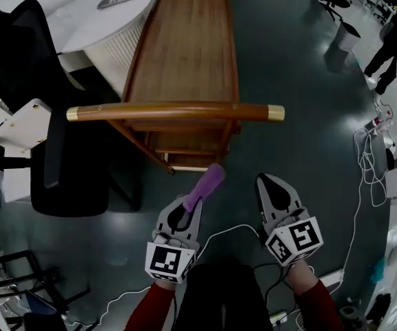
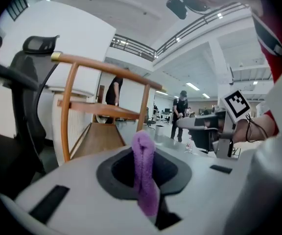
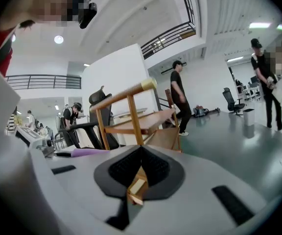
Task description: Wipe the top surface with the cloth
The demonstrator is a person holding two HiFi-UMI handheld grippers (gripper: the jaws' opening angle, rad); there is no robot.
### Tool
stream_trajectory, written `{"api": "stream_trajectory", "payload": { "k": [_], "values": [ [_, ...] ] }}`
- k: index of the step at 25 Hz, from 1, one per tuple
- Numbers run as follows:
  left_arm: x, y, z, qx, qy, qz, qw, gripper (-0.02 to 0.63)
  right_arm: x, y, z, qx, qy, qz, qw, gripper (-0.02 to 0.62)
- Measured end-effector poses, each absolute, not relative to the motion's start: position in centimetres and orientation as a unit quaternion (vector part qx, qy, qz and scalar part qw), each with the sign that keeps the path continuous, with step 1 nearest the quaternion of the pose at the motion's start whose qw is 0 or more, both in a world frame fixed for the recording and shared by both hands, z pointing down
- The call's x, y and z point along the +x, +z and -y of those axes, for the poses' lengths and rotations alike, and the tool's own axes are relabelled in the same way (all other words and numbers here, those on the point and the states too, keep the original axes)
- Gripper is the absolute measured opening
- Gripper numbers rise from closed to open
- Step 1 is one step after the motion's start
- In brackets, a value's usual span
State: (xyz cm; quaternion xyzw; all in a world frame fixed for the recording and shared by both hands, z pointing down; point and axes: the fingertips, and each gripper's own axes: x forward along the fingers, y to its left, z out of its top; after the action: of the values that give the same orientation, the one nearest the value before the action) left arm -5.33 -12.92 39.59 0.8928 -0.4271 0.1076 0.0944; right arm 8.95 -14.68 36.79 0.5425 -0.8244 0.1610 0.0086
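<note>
The left gripper is squeezed tight on the purple cloth. The cloth is bunched into a thin roll and pokes out past the tips. The right gripper is closed too, but it holds nothing. Both hang low over the dark floor, just in front of the wooden cart.

The wiping has not begun, I think. The cloth is up in the air, near the cart, and touches nothing.

To wipe well, the left gripper should go up and over the round handle. Then it should lay the cloth down on the top surface. A thin roll rubs only a little strip, so it may help to press it flat on its side. Long, slow strokes along the wood should work best, right up to the raised edges. The empty gripper could hold the handle so the cart does not slide.

The top is smooth brown wood with nothing on it. A white round table and a black chair stand on the left. Wires lie on the floor to the right. People stand far off in the big room.
</note>
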Motion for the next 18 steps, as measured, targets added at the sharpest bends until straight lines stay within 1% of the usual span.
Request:
{"api": "stream_trajectory", "payload": {
  "k": [4,7,10,14,18],
  "values": [
    [-4.8,29.2,12.1,0.899,0.053,0.428,0.076,0.052,7.2,27.7,12.7,0.536,0.127,0.835,0.014,0.012],
    [-5.1,23.9,11.7,0.899,0.061,0.428,0.065,0.052,7.1,21.4,12.1,0.541,0.106,0.835,0.008,0.012],
    [-5.2,19.4,10.7,0.899,0.053,0.428,0.072,0.053,7.1,16.4,11.4,0.547,0.096,0.832,-0.002,0.012],
    [-4.7,14.8,9.0,0.897,0.038,0.435,0.064,0.052,7.3,11.9,9.8,0.547,0.099,0.831,-0.031,0.012],
    [-4.0,12.5,8.1,0.892,0.033,0.448,0.038,0.053,7.5,10.5,8.0,0.541,0.109,0.832,-0.054,0.012]
  ]
}}
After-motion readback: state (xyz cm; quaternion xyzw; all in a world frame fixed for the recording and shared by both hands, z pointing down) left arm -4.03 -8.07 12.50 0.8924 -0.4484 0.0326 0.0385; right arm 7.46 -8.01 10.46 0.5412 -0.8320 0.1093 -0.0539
